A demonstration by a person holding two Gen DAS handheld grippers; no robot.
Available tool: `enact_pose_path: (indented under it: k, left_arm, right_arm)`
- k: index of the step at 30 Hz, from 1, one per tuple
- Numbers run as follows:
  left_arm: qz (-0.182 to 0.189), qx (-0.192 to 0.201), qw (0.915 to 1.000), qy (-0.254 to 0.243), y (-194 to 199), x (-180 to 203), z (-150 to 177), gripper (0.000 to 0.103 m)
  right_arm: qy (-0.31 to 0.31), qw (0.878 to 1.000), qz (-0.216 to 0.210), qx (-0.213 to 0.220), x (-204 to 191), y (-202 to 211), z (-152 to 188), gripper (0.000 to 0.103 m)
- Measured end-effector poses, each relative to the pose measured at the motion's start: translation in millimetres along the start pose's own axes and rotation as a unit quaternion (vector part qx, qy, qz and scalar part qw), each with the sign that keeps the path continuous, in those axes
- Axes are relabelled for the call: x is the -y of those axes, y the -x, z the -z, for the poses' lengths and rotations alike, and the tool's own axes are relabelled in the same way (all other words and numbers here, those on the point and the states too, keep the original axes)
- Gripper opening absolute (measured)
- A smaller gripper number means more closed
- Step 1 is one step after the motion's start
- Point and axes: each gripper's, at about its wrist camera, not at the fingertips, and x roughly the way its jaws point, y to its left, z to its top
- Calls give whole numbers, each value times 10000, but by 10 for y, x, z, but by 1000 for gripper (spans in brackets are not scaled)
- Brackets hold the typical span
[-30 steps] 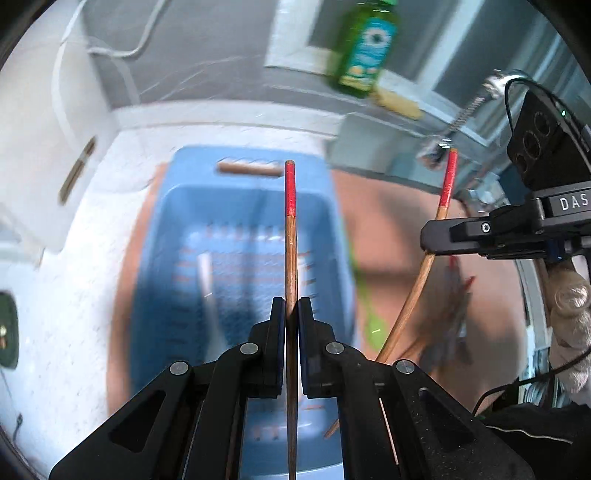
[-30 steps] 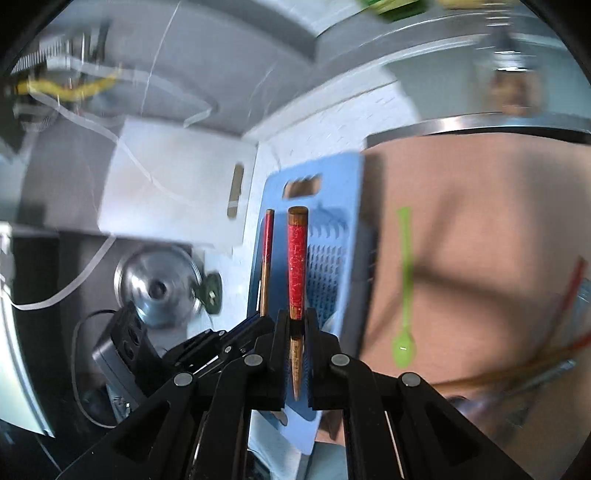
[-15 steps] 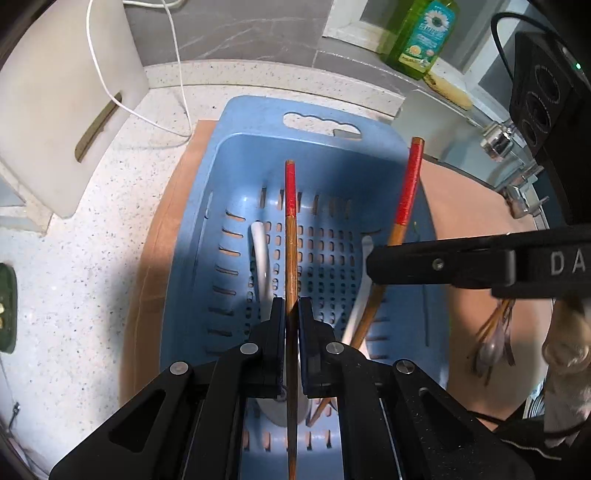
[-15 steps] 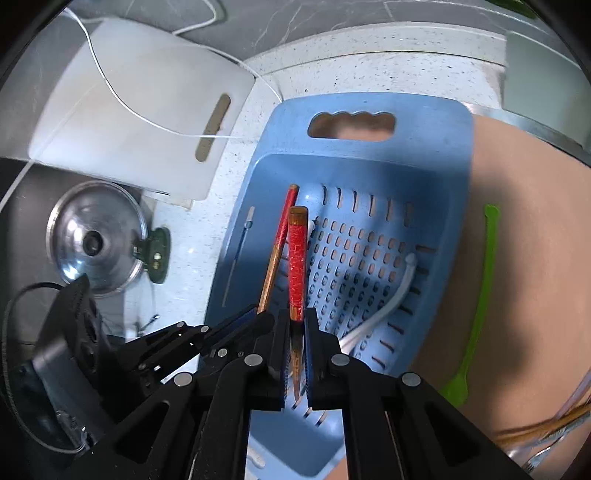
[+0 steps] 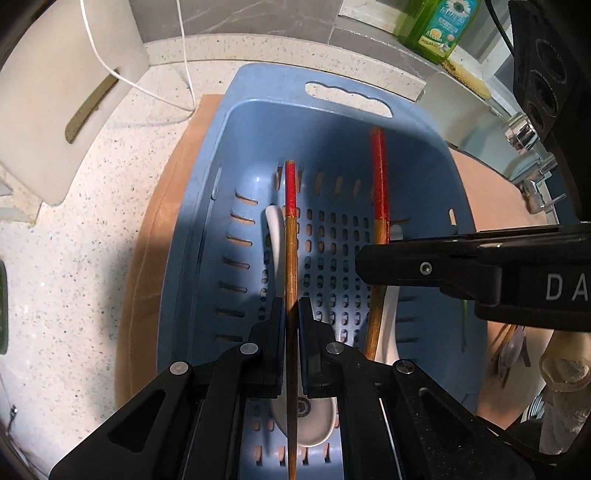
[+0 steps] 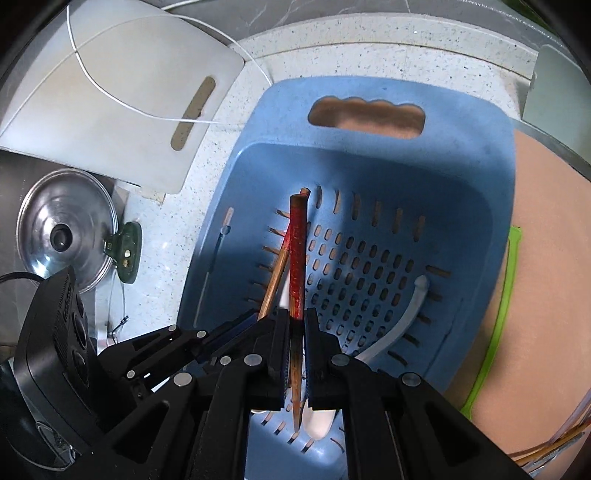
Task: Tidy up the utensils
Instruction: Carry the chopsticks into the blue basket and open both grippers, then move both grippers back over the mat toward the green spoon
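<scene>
My left gripper [image 5: 291,314] is shut on a wooden chopstick with a red top [image 5: 290,229], which points down into the blue slotted basket [image 5: 332,107]. My right gripper [image 6: 295,321] is shut on a second red-topped chopstick [image 6: 297,243], also inside the basket [image 6: 461,103]. The two chopsticks hang side by side, close together. In the left wrist view the right gripper [image 5: 364,266] comes in from the right with its chopstick [image 5: 378,184]. In the right wrist view the left gripper [image 6: 258,317] and its chopstick [image 6: 275,280] are at the left. White spoons [image 5: 275,236] [image 6: 406,314] lie on the basket floor.
The basket stands on a brown mat [image 6: 546,258] on a speckled counter. A green utensil [image 6: 498,314] and loose utensils [image 6: 554,446] lie on the mat to the right. A white cutting board [image 6: 129,92], pot lid [image 6: 62,232] and soap bottle [image 5: 439,26] surround it.
Both grippers have come down over the basket, so the two chopsticks now reach inside it. The right gripper swung in from over the mat. Both stay shut.
</scene>
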Motion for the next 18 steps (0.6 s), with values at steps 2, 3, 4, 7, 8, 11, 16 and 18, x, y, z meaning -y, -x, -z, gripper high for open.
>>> enact_pose_path:
  k: [2, 3, 4, 7, 8, 11, 16, 18]
  left_arm:
    - [17, -15, 10000, 15, -4, -1, 0, 6]
    - [26, -18, 10000, 26, -4, -4, -2, 6]
    - [36, -25, 10000, 33, -7, -3, -4, 6]
    - [37, -65, 10000, 31, -18, 0, -12, 6]
    - [23, -78, 10000, 17, -22, 6, -15, 6]
    - [2, -98, 9999, 22, -31, 6, -25, 6]
    - [-23, -89, 9999, 45, 0, 15, -34, 9]
    - [-74, -74, 9999, 25, 39, 20, -27, 14]
  right_arm:
    - [2, 10000, 3, -38, -4, -35, -3, 6]
    - [-5, 10000, 6, -50, -1, -42, -3, 7]
    - [-15, 10000, 12, -71, 5, -52, -6, 7]
    - [-27, 9999, 26, -118, 3, -74, -17, 7]
    - [-25, 9999, 33, -121, 5, -73, -16, 7]
    - [-3, 9999, 47, -118, 5, -77, -17, 7]
    - [16, 9999, 31, -139, 38, -44, 1, 8]
    - [29, 10000, -13, -90, 42, 6, 8, 9]
